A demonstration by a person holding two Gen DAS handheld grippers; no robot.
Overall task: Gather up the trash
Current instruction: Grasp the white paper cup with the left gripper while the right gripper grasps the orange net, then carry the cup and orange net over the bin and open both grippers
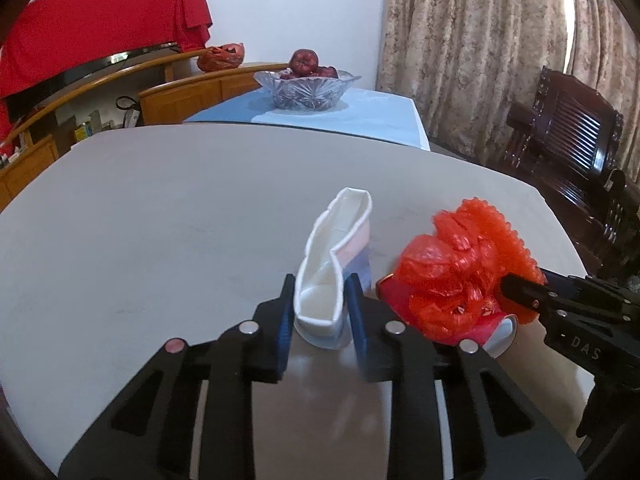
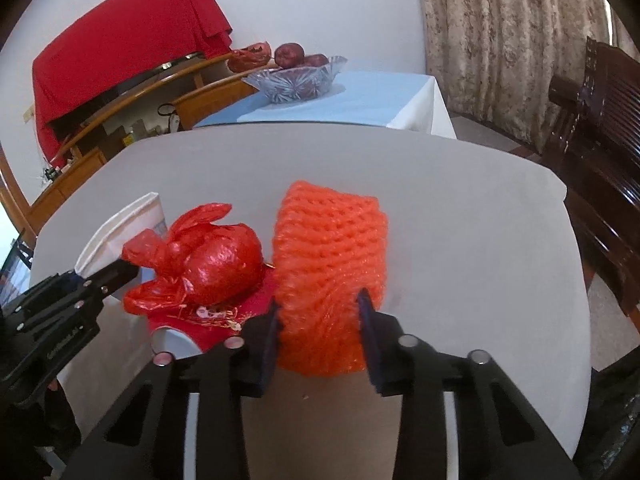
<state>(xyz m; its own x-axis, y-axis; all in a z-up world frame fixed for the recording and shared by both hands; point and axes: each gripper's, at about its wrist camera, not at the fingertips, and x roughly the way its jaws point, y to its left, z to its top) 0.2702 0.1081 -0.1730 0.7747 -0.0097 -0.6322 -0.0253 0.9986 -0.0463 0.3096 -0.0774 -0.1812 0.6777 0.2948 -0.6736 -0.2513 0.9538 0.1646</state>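
In the left wrist view, the left gripper (image 1: 320, 300) is seen low in the centre of the frame, its two blue-padded fingers clamped on the sides of a crushed white paper cup (image 1: 334, 268) that rests on the pale table (image 1: 160, 220). Just to the right of the cup, a knotted red plastic bag (image 1: 448, 280) is seen lying on a flattened red carton (image 1: 400, 300), and behind it an orange foam net (image 1: 504, 240) is partly shown. The right gripper (image 1: 516, 284) enters from the right edge of that frame, its tip against the net. In the right wrist view, the right gripper (image 2: 320, 312) is seen at lower centre, its fingers pressed into the two sides of the orange foam net (image 2: 332, 264), which stands on the table (image 2: 460, 220). The red plastic bag (image 2: 216, 260) lies touching the net on its left, upon the red carton (image 2: 208, 320), and the white paper cup (image 2: 120, 232) is seen further left, with the left gripper (image 2: 120, 272) reaching it from the lower left. At the top of both frames a glass bowl (image 1: 306, 90) of dark red fruit (image 1: 304, 60) is shown on a blue cloth (image 1: 360, 116), well apart from the trash.
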